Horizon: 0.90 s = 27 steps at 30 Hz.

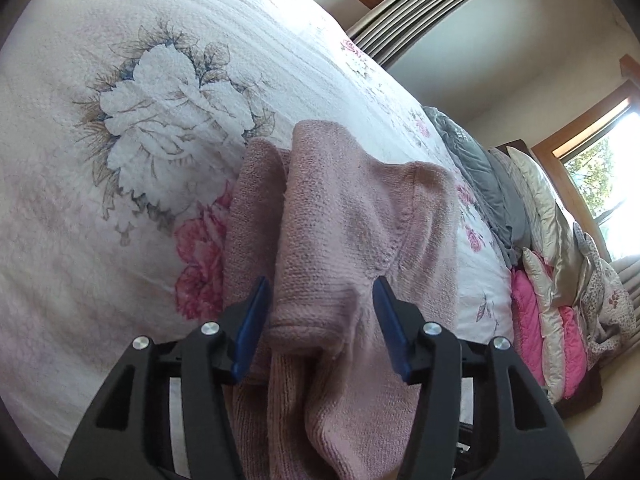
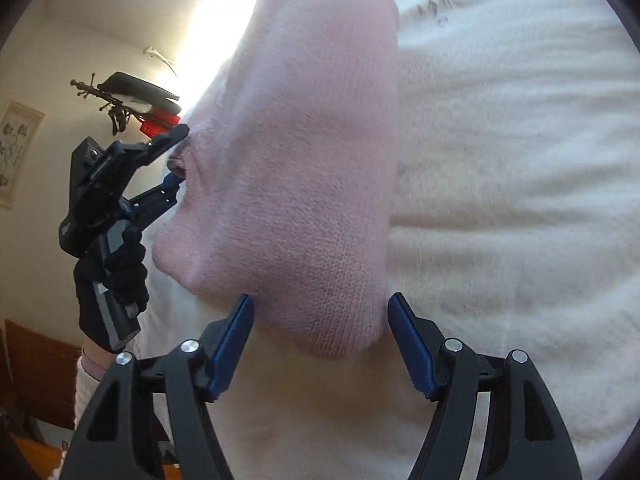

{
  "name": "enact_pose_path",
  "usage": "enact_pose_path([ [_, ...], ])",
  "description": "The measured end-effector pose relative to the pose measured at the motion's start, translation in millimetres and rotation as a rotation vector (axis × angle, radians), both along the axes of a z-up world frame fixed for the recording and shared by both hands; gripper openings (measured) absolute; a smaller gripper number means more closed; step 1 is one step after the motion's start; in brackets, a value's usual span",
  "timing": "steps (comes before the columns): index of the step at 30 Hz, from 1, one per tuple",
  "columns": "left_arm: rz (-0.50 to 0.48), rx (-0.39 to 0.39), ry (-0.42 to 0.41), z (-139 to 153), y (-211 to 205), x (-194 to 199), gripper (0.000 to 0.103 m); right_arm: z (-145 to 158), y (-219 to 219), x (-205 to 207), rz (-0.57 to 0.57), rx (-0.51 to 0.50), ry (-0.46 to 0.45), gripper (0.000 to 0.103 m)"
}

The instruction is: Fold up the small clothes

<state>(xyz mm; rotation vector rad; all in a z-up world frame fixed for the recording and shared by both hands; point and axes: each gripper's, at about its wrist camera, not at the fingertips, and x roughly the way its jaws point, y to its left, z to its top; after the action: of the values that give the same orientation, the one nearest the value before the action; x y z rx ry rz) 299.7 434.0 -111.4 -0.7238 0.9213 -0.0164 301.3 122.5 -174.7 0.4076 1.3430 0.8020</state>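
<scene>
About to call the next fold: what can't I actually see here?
- Left wrist view: pink sweater near end runs past the bottom edge, between the open left claw.
- Right wrist view: sweater's far end is washed out by window glare; the whole frame is blurred.
- Right claw open; any contact with the knit is unclear.

Black frames w/ silver screws, blue jaws, black glove (image 2: 116, 280), pale sleeve (image 2: 90, 384)
</scene>
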Motion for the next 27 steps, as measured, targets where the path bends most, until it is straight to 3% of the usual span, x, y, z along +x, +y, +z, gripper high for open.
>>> enact_pose_path([
  [1, 0.016, 0.005, 0.019, -5, 1, 4, 0.049, -7, 1, 3, -0.005, 0.007, 0.024, 0.066],
  [2, 0.028, -0.011, 0.025, -10, 3, 6, 0.039, -11, -1, 6, -0.012, 0.022, 0.043, 0.055],
  [4, 0.037, -0.072, -0.001, -13, 7, 5, 0.027, -14, -7, 7, -0.026, 0.027, 0.05, 0.043],
  [5, 0.045, -0.068, -0.015, -11, 6, 2, 0.023, -12, -11, 5, -0.027, 0.039, 0.048, 0.035],
  [8, 0.041, 0.006, -0.05, -6, -2, -13, 0.019, -9, -25, -1, -0.027, 0.046, 0.04, 0.027],
  [13, 0.042, 0.034, -0.062, -19, -2, -29, 0.02, -14, -18, -5, 0.007, -0.047, 0.01, 0.026],
  [15, 0.034, 0.023, -0.06, -16, 1, -26, 0.021, 0, -6, -11, 0.037, -0.063, -0.016, 0.028],
  [18, 0.023, 0.072, -0.05, -1, 3, -16, 0.03, 14, 11, -15, 0.089, -0.099, -0.078, 0.038],
  [19, 0.034, 0.105, -0.059, 6, 4, -13, 0.033, 20, 11, -15, 0.094, -0.1, -0.094, 0.045],
  [20, 0.045, 0.127, -0.068, 13, 6, -9, 0.041, 23, 11, -16, 0.095, -0.095, -0.109, 0.049],
  [21, 0.053, 0.128, -0.069, 17, 10, -2, 0.043, 26, 11, -16, 0.096, -0.088, -0.119, 0.049],
  [25, 0.062, 0.122, -0.031, 22, 21, 31, 0.043, 21, 8, -19, 0.094, -0.09, -0.112, 0.05],
  [27, 0.062, 0.106, -0.004, 17, 25, 44, 0.037, 19, 11, -17, 0.091, -0.087, -0.111, 0.05],
])
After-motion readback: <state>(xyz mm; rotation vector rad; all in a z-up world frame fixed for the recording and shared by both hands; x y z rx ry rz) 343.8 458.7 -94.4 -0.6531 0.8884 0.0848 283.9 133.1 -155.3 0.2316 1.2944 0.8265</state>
